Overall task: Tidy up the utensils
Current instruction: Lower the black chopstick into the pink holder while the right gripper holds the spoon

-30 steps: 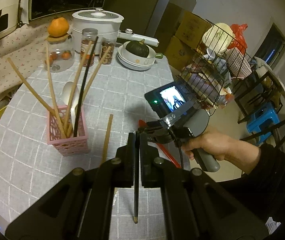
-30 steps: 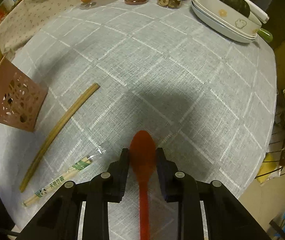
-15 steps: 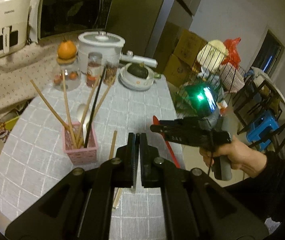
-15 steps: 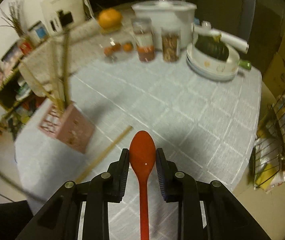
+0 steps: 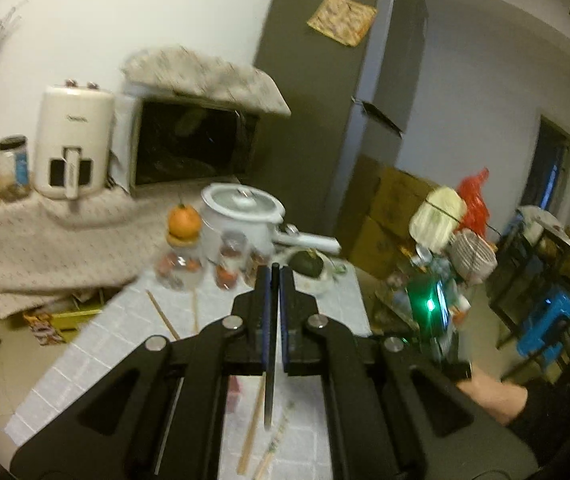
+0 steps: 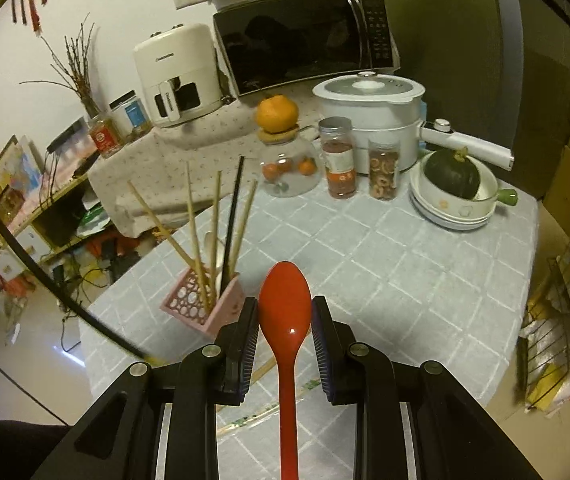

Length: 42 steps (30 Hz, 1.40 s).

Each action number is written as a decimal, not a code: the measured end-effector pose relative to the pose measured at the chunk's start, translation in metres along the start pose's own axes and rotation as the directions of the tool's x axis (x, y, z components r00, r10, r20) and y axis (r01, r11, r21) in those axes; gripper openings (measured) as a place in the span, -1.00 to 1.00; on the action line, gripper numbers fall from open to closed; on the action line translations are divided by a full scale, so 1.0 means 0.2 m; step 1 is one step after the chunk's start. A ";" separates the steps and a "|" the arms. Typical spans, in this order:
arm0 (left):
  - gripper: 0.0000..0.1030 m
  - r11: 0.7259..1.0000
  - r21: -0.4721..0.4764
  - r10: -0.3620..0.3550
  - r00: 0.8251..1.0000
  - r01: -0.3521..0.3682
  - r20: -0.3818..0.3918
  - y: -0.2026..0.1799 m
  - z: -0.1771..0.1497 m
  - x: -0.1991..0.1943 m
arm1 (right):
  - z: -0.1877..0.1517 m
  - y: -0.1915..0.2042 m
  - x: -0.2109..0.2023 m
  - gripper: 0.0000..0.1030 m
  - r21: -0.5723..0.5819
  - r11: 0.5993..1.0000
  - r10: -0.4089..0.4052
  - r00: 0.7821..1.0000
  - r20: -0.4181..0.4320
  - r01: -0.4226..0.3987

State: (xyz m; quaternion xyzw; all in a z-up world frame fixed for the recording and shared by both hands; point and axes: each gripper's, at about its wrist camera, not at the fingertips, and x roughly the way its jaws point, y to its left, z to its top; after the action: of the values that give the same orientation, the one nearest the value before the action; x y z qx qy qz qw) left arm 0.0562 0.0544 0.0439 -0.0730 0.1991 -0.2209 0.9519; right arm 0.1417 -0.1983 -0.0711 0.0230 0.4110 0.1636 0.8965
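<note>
**A:** What do the grippers hold right now?

**B:** The left gripper [image 5: 272,276] is pressed together on a thin black chopstick [image 5: 269,380] that hangs down between its pads. The right gripper [image 6: 285,320] pinches a red spoon [image 6: 285,312] at the base of its bowl, handle trailing back toward the camera.

**A:** What has changed?

**B:** A second ago both cameras looked close down at the grey checked tablecloth [image 6: 385,264]. Now both have risen and tilted up, taking in the far microwave [image 6: 305,40] and white pot [image 6: 369,120]. Both utensils are lifted clear of the table.

**A:** And where do they go?

**B:** Likely the pink holder [image 6: 209,300], just left of the spoon and already bristling with chopsticks. A loose bamboo chopstick [image 5: 251,436] and a wrapped pair [image 5: 275,444] lie on the near cloth, not yet collected.
</note>
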 end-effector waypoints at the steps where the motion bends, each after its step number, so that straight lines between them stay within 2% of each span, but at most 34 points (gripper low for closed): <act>1: -0.91 1.000 0.001 0.012 1.000 -0.012 0.012 0.01 0.01 -0.01 | 0.00 0.01 0.00 -0.48 -0.004 1.000 -0.002 1.000 0.000 0.002; 11: -0.91 0.996 -0.048 0.084 0.992 -0.080 0.094 0.12 0.05 0.02 | 0.01 0.05 0.03 -0.48 -0.006 1.000 0.006 1.000 0.004 -0.006; 19: -0.91 0.990 -0.076 0.125 0.987 -0.118 0.106 0.17 0.04 0.15 | 0.00 0.06 0.05 -0.48 -0.009 1.000 0.005 1.000 -0.010 -0.005; 31: -0.90 0.984 -0.056 0.167 0.984 -0.170 -0.055 0.23 -0.06 0.39 | -0.02 0.06 0.05 -0.48 -0.020 1.000 0.002 1.000 -0.009 -0.003; 36: -0.90 0.981 -0.079 0.166 0.977 -0.177 -0.132 0.28 -0.11 0.47 | -0.02 0.07 0.03 -0.48 -0.014 1.000 0.006 1.000 0.014 -0.005; 39: -0.90 0.978 -0.101 0.165 0.975 -0.182 -0.150 0.30 -0.13 0.50 | -0.01 0.08 0.03 -0.48 -0.008 1.000 0.008 0.999 0.037 -0.008; 41: -0.71 0.975 -0.102 0.181 0.969 -0.199 -0.166 0.31 -0.14 0.51 | -0.01 0.10 0.02 -0.48 -0.004 1.000 0.009 0.998 0.057 -0.009; 42: -0.44 0.973 -0.105 0.185 0.968 -0.205 -0.171 0.31 -0.14 0.51 | -0.01 0.11 0.02 -0.48 -0.002 1.000 0.012 0.998 0.068 -0.011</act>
State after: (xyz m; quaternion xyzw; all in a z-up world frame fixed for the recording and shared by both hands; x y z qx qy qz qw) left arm 0.1526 0.0626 -0.0304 -0.0928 0.2942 -0.1187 0.9438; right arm 0.1378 -0.1771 -0.0713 0.0301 0.3798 0.1683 0.9091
